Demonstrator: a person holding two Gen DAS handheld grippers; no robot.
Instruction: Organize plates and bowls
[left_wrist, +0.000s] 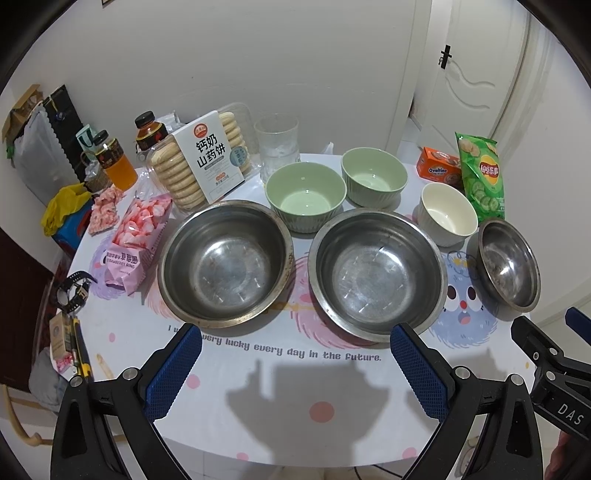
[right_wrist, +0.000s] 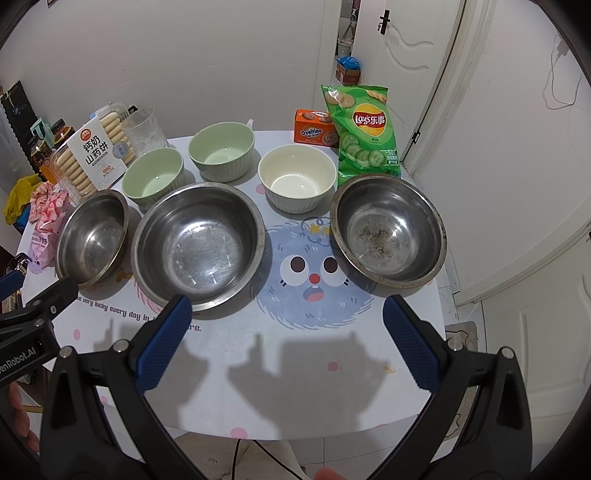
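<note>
Three steel bowls stand in a row on the round table: a left one, a middle one, and a right one with crumbs inside. Behind them sit two green ribbed bowls and a cream ribbed bowl. My left gripper is open and empty, in front of the left and middle steel bowls. My right gripper is open and empty, between the middle and right steel bowls.
Along the back stand a biscuit pack, a clear glass, an Ovaltine box and a Lay's bag. A pink snack bag and bottles sit at the left. The printed tablecloth lies bare near me.
</note>
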